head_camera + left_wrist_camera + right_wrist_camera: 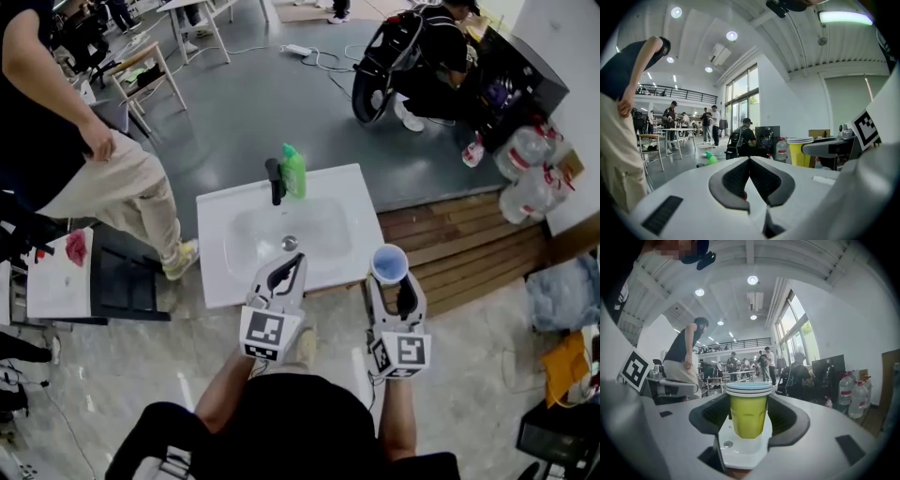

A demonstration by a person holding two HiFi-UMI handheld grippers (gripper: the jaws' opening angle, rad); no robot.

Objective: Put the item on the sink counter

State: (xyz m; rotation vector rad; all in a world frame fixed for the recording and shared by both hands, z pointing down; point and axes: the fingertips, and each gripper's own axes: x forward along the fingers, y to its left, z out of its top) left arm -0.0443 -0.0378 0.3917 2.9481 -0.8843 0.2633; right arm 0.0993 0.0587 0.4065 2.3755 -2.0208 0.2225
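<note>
Both forearms are stretched out ahead of the person, side by side, each gripper pointing across at the white sink counter (217,272) and held close to level. The left gripper (292,265) reaches over the counter's front edge, its tips just short of the drain (289,243), and its jaws are pressed together with nothing between them. The right gripper (394,286) sits just off the counter's front right corner, out beyond the rim, over the wooden boards (459,248) beside the sink. It is clamped on the cup (389,262), a yellow-green one with a pale blue rim; the cup stands upright between the two dark pads, one pad at each side of it, its open mouth facing up. So the cup is in the air right beside that front right corner, not resting on the counter. At the back of the basin a black faucet (274,181) stands, with a green bottle (294,171) touching or just beside it. A person in light trousers (122,187) stands off the counter's left side, bent forward.
</note>
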